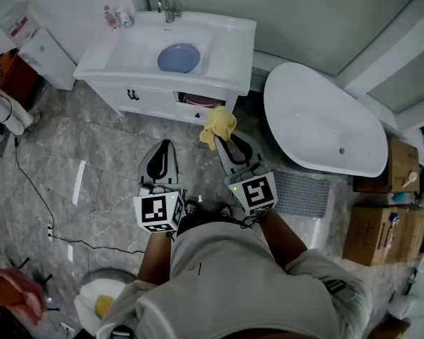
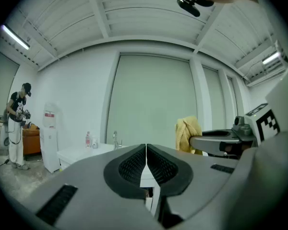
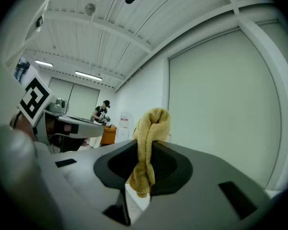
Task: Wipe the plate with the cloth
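cloth, one, hangs pinched in right gripper; left gripper closed; one plate in sink.

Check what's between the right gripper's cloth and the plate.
Head view: between cloth and plate, only the sink's front rim and a part-open vanity drawer.

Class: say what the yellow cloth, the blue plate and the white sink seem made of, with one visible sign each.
The cloth: likely terry, looped fuzzy nap. The plate: smooth, even blue; plastic or ceramic, unclear. The sink: probably glazed ceramic, glossy white.
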`<state>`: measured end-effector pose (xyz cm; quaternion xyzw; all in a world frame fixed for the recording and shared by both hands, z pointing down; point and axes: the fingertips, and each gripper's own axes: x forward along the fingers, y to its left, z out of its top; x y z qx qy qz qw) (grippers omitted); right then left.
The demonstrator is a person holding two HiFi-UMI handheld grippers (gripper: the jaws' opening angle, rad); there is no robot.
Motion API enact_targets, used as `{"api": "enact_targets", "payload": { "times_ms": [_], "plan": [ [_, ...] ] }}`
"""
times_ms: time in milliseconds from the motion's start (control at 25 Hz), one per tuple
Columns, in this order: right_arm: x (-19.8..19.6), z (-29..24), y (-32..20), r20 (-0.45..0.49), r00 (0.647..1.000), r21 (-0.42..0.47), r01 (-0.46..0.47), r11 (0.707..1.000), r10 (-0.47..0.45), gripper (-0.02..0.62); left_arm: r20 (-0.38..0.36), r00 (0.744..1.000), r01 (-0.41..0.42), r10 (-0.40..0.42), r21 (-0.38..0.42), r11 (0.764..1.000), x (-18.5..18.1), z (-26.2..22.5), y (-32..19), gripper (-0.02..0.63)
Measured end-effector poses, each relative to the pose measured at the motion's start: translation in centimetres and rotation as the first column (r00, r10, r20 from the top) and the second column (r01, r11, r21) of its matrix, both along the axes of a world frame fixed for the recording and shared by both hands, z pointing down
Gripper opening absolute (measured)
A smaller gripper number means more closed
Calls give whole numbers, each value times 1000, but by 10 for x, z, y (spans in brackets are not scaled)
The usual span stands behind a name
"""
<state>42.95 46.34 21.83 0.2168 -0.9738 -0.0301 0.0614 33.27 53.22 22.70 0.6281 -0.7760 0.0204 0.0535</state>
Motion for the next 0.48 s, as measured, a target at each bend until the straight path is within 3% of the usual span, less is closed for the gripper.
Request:
{"api": "enact_targets", "payload": {
  "times_ms": [320, 480],
  "plan": [
    [3, 41, 2, -42, 999, -57, 4, 998, -7, 71, -74, 997, -29, 23, -78, 997, 4, 42, 7, 23],
    [-5, 50, 3, -73, 997, -77, -17, 997, 11, 71, -92, 995, -45, 39, -73, 996, -7, 48, 11, 23]
  ]
}}
